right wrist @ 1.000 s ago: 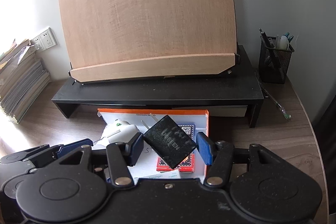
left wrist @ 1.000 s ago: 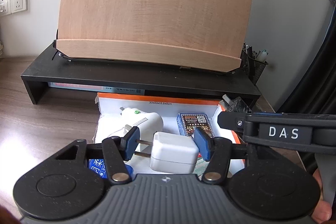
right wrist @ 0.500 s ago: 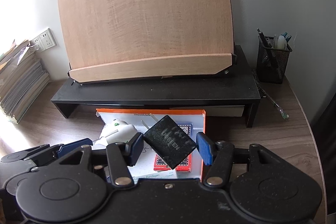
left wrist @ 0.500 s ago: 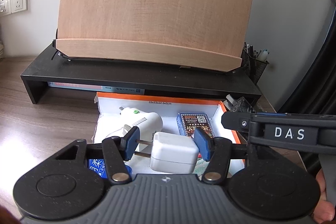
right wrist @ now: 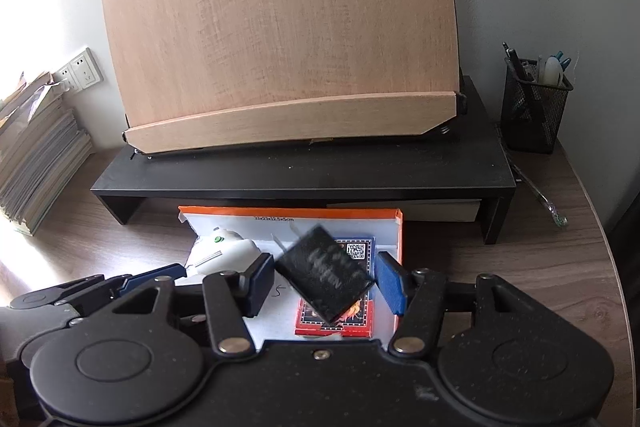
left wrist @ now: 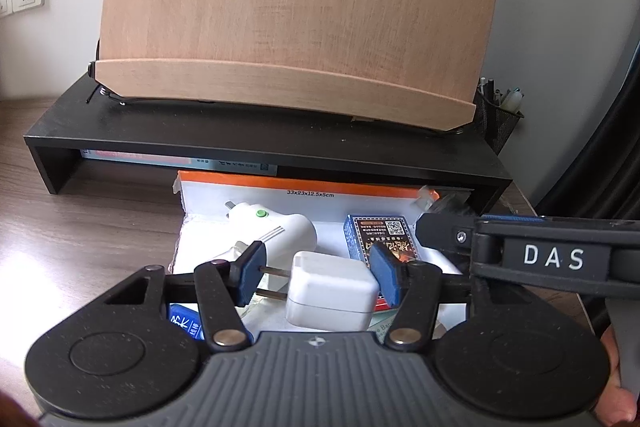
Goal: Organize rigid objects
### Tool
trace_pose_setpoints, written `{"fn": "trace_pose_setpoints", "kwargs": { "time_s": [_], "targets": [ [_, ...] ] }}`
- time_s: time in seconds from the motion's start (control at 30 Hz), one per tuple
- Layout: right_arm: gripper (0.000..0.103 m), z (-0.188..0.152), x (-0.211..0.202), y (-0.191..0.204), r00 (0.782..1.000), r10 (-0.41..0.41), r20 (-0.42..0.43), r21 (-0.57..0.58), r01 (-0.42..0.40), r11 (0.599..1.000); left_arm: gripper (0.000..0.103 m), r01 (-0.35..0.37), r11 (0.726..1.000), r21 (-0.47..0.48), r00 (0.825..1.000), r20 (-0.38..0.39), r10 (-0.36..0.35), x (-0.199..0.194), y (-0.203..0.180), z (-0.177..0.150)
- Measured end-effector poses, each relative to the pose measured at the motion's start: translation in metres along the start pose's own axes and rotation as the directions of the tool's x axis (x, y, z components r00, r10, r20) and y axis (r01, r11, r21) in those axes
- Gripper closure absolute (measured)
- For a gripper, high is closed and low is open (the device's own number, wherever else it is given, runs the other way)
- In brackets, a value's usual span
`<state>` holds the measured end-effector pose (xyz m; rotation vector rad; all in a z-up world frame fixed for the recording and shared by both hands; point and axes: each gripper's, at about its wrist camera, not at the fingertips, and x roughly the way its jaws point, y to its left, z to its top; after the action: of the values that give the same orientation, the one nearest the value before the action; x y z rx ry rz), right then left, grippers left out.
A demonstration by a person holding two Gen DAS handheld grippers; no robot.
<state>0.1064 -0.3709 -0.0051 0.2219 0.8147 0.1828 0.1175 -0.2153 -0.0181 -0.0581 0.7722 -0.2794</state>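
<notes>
Currently the left gripper (left wrist: pixel 316 273) jaws clamp a white cube charger (left wrist: pixel 330 301) at lower centre, above the orange-rimmed white cardboard box (left wrist: pixel 280 187). The right gripper (right wrist: pixel 324 281) jaws stand wide; its blurred black flat adapter (right wrist: pixel 326 277) appears released. The white plug-in device (left wrist: pixel 272 233) and the blue card deck (left wrist: pixel 378 233) already lie inside.

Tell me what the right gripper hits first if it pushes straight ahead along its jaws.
Probably the black charger, blurred between the open jaws of the right gripper; past it, the card deck and the box's orange far wall. Depth is unclear.
</notes>
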Motion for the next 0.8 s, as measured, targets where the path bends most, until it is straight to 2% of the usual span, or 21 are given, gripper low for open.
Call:
{"fn": "trace_pose_setpoints", "kwargs": {
  "time_s": [0.1,0.23,0.3,0.5,0.8],
  "targets": [
    [0.031,0.001,-0.003,0.002,1.000,-0.006,0.010,-0.001,0.006,1.000,0.046,0.015,1.000,-0.019,1.000,-0.009,-0.016,0.003,0.003,0.001],
    [0.030,0.000,-0.016,0.002,0.999,-0.023,0.030,0.002,0.023,1.000,0.038,0.018,1.000,-0.019,1.000,-0.010,-0.018,0.000,0.001,0.002],
    [0.024,-0.003,-0.025,0.003,0.998,-0.044,0.045,-0.003,0.045,0.999,0.034,0.018,1.000,-0.023,1.000,-0.013,-0.018,-0.004,0.000,0.001],
    [0.020,-0.017,-0.060,0.005,0.993,-0.069,0.098,0.017,0.068,0.998,0.021,0.008,1.000,-0.010,1.000,0.009,-0.008,-0.033,-0.003,-0.005],
    [0.012,-0.067,-0.115,0.016,0.980,-0.120,0.160,0.032,0.116,0.993,0.001,-0.075,0.997,0.018,0.997,0.018,0.075,-0.089,-0.011,-0.037]
  ]
}}
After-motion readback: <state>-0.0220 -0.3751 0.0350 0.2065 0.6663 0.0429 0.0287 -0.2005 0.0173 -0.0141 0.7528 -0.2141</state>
